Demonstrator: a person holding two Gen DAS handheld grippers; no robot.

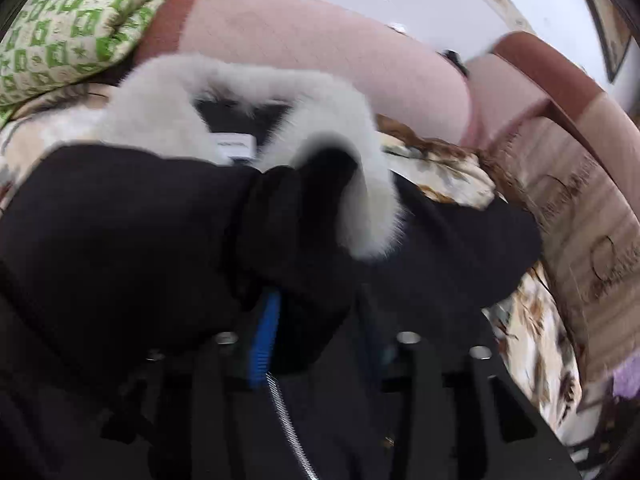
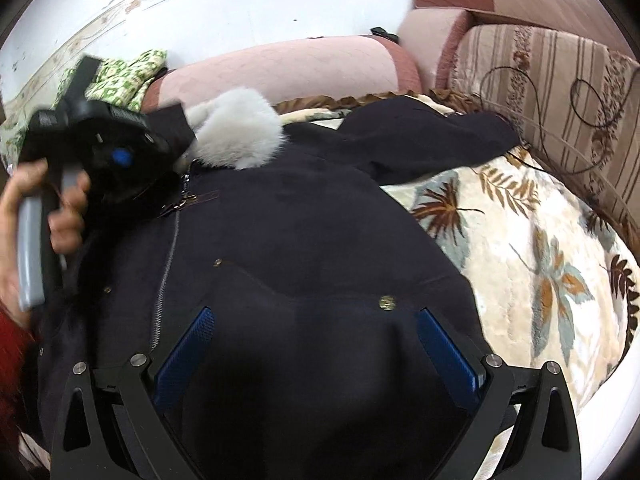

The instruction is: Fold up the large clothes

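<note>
A black coat [image 2: 300,220] with a white fur collar [image 2: 240,128] lies zip-side up on a floral bedspread [image 2: 540,260]. One sleeve [image 2: 420,136] stretches toward the striped cushion. My right gripper [image 2: 316,314] hovers open just above the coat's lower front, its blue pads [image 2: 184,356] wide apart and gripping nothing. A hand [image 2: 60,208] holds my left gripper [image 2: 176,128] by the collar. In the left wrist view, the other sleeve's cuff [image 1: 304,200] lies folded across the coat's chest, between the parted fingers of the left gripper [image 1: 320,300]. One blue pad [image 1: 264,332] shows its bare face.
Pink cushions [image 2: 280,68] back the bed, and a striped cushion [image 2: 540,80] with a thin dark cable [image 2: 532,92] stands to the right. A green-patterned pillow [image 1: 72,20] sits at the far left. A red sleeve [image 2: 12,344] shows at the lower left edge.
</note>
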